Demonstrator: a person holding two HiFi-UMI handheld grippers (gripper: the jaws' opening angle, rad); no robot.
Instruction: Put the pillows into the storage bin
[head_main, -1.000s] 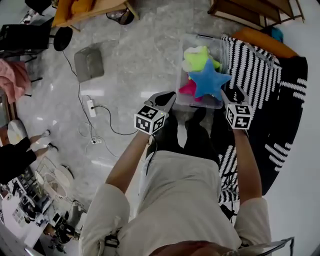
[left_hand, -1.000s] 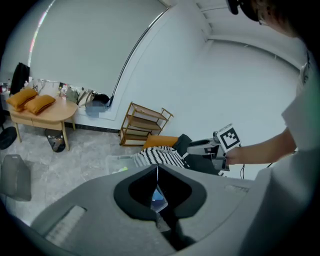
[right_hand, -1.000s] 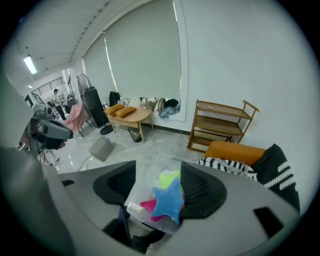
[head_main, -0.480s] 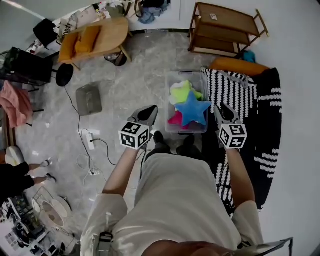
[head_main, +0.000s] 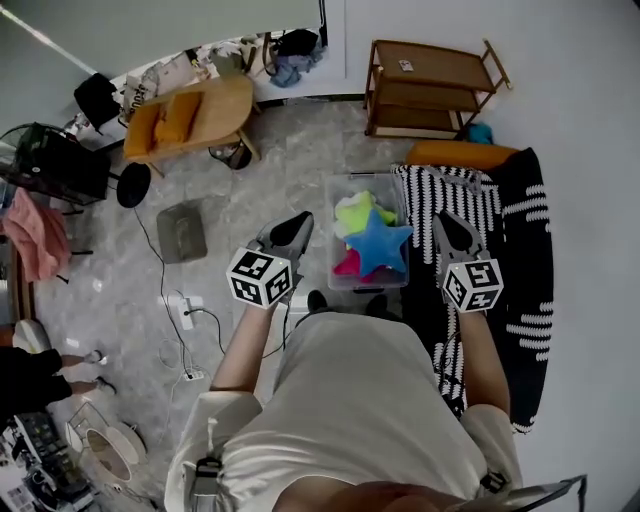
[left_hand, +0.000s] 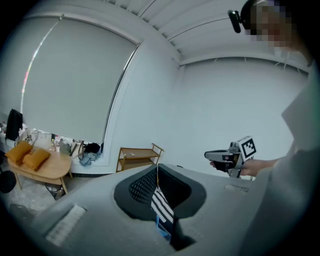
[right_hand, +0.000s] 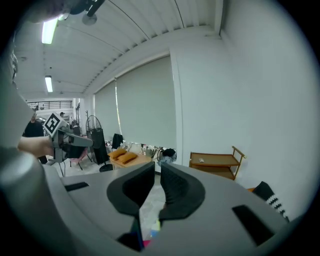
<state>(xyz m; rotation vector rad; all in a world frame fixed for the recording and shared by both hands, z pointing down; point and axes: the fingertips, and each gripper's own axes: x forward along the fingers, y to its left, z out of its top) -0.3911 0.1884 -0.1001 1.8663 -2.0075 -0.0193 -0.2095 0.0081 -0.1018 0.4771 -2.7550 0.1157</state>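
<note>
Storage bin (head_main: 336, 184) of clear plastic, lidless, standing on the grey marbled floor (head_main: 280, 170) directly ahead of the person, its right wall just beside the edge of the black-and-white striped rug (head_main: 470, 205). Three soft pillows fill it: a blue star pillow (head_main: 380, 245) lies uppermost, its points reaching toward the right wall; a yellow-green pillow (head_main: 357, 213) occupies the far end, partly under the star; a pink pillow (head_main: 349, 266) shows at the near end, beneath the star's lower-left point. Both tongs are held above and to either side of the bin, touching none of its contents. The left gripper (head_main: 299, 220), left of the bin, has its pads drawn together to a thin seam with nothing caught between them. The right gripper (head_main: 448, 221), over the rug, has just been closing; its pads stand nearly together, a narrow slit remaining, and nothing lies between them. A long orange cushion (head_main: 465, 154) rests at the rug's far edge. Beyond it stands an open wooden shelf unit (head_main: 430, 90) against the wall, with one small flat item on its top shelf, too small to identify. At upper left, a low wooden table (head_main: 225, 105) carries two orange cushions (head_main: 172, 117); a grey box (head_main: 182, 231) sits on the floor well apart from the bin.
</note>
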